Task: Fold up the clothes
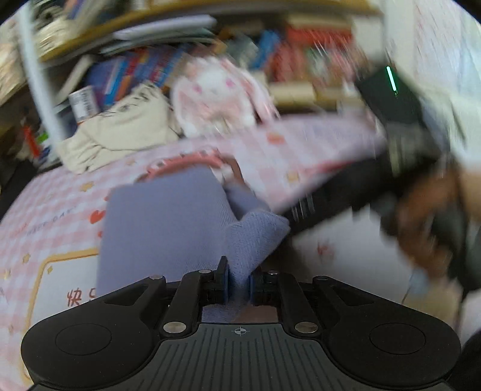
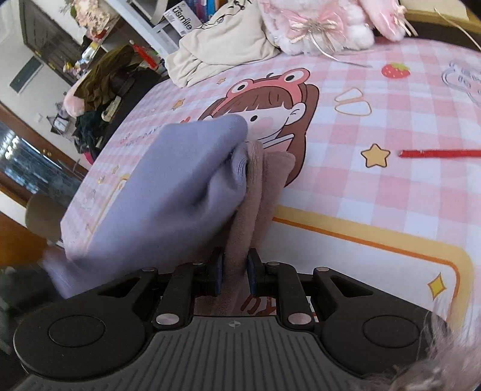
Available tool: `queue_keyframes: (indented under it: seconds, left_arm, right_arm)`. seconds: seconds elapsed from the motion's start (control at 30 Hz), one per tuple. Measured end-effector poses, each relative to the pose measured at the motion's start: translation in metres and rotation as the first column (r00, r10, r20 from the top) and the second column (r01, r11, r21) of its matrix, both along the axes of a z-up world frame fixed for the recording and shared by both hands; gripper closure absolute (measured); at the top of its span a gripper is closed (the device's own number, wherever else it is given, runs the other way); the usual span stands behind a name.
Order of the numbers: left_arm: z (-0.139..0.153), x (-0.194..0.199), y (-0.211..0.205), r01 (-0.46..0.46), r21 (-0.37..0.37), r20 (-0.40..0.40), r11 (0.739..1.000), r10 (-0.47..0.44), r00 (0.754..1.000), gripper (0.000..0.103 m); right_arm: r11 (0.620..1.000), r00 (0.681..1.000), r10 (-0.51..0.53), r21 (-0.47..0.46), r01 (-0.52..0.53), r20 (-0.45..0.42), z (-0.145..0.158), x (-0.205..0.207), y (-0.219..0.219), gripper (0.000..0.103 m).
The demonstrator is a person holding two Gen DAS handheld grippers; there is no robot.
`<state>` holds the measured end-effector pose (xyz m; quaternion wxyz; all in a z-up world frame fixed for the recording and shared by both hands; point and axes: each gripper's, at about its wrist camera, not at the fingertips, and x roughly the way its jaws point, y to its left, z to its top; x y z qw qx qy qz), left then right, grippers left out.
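Observation:
A lavender garment (image 1: 162,222) lies partly on the pink checked bed sheet (image 1: 60,216). One fold of it rises to my left gripper (image 1: 239,282), which is shut on that lavender fabric; this view is motion-blurred. In the right wrist view the same lavender garment (image 2: 168,186) drapes to the left. A tan-pink layer of cloth (image 2: 258,186) runs down beside it into my right gripper (image 2: 235,270), which is shut on the tan-pink cloth. Both pinched edges are lifted off the sheet (image 2: 375,186).
A cream garment (image 2: 216,39) and a pink plush bunny (image 2: 324,24) lie at the bed's far side, below cluttered bookshelves (image 1: 180,60). A red strip (image 2: 439,154) lies on the sheet at right. A hand (image 1: 427,216) with a blurred black device is at right.

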<state>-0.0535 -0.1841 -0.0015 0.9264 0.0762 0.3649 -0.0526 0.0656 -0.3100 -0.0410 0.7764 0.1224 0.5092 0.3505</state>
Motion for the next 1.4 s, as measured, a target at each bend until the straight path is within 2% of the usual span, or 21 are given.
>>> queue_keyframes:
  seconds: [0.03, 0.13, 0.2, 0.33, 0.37, 0.47, 0.53, 0.6, 0.67, 0.73, 0.83, 0.9, 0.93, 0.97, 1.03, 1.17, 1.2, 1.27, 1.3, 1.33, 1.4]
  left_arm:
    - [-0.001, 0.000, 0.001, -0.003, -0.006, -0.002, 1.000, 0.003, 1.000, 0.090]
    - [-0.003, 0.001, 0.005, -0.014, -0.022, -0.009, 1.000, 0.014, 1.000, 0.089]
    - [-0.001, 0.001, 0.011, -0.035, -0.052, -0.006, 0.998, 0.035, 0.999, 0.089]
    - [0.012, -0.005, 0.018, -0.077, -0.116, 0.030, 0.990, 0.081, 0.996, 0.089]
    - [0.015, -0.007, 0.017, -0.068, -0.103, 0.044, 0.992, 0.073, 0.996, 0.089]
    - [0.014, -0.015, 0.004, -0.001, 0.011, 0.067, 1.000, 0.000, 0.998, 0.089]
    - [0.008, -0.019, -0.006, 0.050, 0.074, 0.046, 0.996, -0.054, 0.997, 0.084]
    - [-0.001, -0.024, -0.017, 0.111, 0.115, 0.014, 0.987, -0.114, 0.993, 0.069]
    - [-0.009, -0.027, -0.024, 0.153, 0.147, -0.011, 0.977, -0.153, 0.988, 0.061]
    - [-0.017, -0.031, -0.031, 0.191, 0.173, -0.037, 0.966, -0.188, 0.982, 0.061]
    - [-0.021, -0.026, -0.019, 0.153, 0.085, -0.062, 0.985, -0.148, 0.987, 0.061]
    - [-0.018, -0.024, -0.013, 0.125, 0.032, -0.062, 0.992, -0.123, 0.991, 0.061]
    - [-0.017, -0.024, -0.011, 0.114, 0.015, -0.062, 0.993, -0.113, 0.992, 0.061]
    - [-0.016, -0.025, -0.010, 0.109, 0.011, -0.062, 0.994, -0.108, 0.992, 0.062]
    - [-0.013, -0.027, -0.009, 0.104, 0.008, -0.058, 0.995, -0.104, 0.993, 0.061]
    - [-0.010, -0.030, -0.006, 0.105, -0.011, -0.066, 0.994, -0.106, 0.992, 0.059]
    - [-0.010, -0.030, -0.004, 0.105, -0.025, -0.079, 0.994, -0.107, 0.991, 0.058]
    - [-0.005, -0.030, -0.001, 0.103, -0.052, -0.088, 0.993, -0.107, 0.990, 0.058]
    - [-0.001, -0.031, 0.001, 0.100, -0.064, -0.086, 0.993, -0.105, 0.991, 0.058]
    - [0.004, -0.033, 0.004, 0.093, -0.079, -0.074, 0.993, -0.099, 0.992, 0.058]
    - [0.016, -0.037, 0.011, 0.078, -0.109, -0.051, 0.991, -0.084, 0.995, 0.057]
  right_arm:
    - [1.000, 1.000, -0.006, 0.003, 0.006, -0.011, 0.000, 0.000, -0.002, 0.081]
    - [1.000, 1.000, -0.021, 0.010, 0.021, -0.022, 0.004, -0.002, -0.011, 0.058]
    - [0.999, 0.999, -0.033, 0.035, 0.033, -0.025, 0.009, -0.006, -0.023, 0.053]
    - [0.986, 0.994, -0.051, 0.151, 0.066, -0.101, 0.015, -0.007, -0.046, 0.037]
    - [0.976, 0.990, -0.049, 0.202, 0.076, -0.135, 0.015, -0.007, -0.050, 0.031]
    - [0.941, 0.980, -0.030, 0.324, 0.093, -0.196, 0.015, -0.004, -0.052, 0.024]
    - [0.921, 0.975, -0.010, 0.377, 0.095, -0.222, 0.014, -0.001, -0.048, 0.021]
    - [0.919, 0.967, -0.003, 0.381, 0.103, -0.255, 0.009, 0.005, -0.036, 0.021]
    - [0.926, 0.961, -0.029, 0.355, 0.130, -0.276, 0.004, 0.012, -0.026, 0.021]
    - [0.935, 0.959, -0.062, 0.320, 0.154, -0.278, 0.000, 0.019, -0.015, 0.021]
    - [0.952, 0.968, -0.103, 0.260, 0.163, -0.229, -0.001, 0.032, 0.001, 0.025]
    - [0.962, 0.978, -0.120, 0.222, 0.156, -0.169, 0.002, 0.037, 0.010, 0.043]
    - [0.970, 0.984, -0.116, 0.198, 0.141, -0.133, 0.005, 0.037, 0.014, 0.065]
    - [0.978, 0.990, -0.104, 0.172, 0.119, -0.092, 0.009, 0.036, 0.017, 0.076]
    - [0.981, 0.998, -0.059, 0.184, 0.054, 0.022, 0.022, 0.024, 0.014, 0.087]
    - [0.984, 0.974, 0.000, 0.175, -0.041, 0.226, 0.040, -0.009, 0.006, 0.088]
    - [0.991, 0.972, 0.003, 0.132, -0.035, 0.237, 0.038, -0.011, 0.007, 0.088]
    - [1.000, 0.983, -0.010, -0.001, 0.011, 0.183, 0.021, -0.004, 0.013, 0.085]
    - [0.999, 0.989, -0.028, -0.014, 0.030, 0.146, 0.013, 0.002, 0.012, 0.080]
    - [0.999, 0.992, -0.050, 0.004, 0.050, 0.118, 0.009, 0.006, 0.008, 0.073]
    - [0.996, 0.993, -0.086, 0.033, 0.084, 0.083, 0.005, 0.012, 0.000, 0.065]
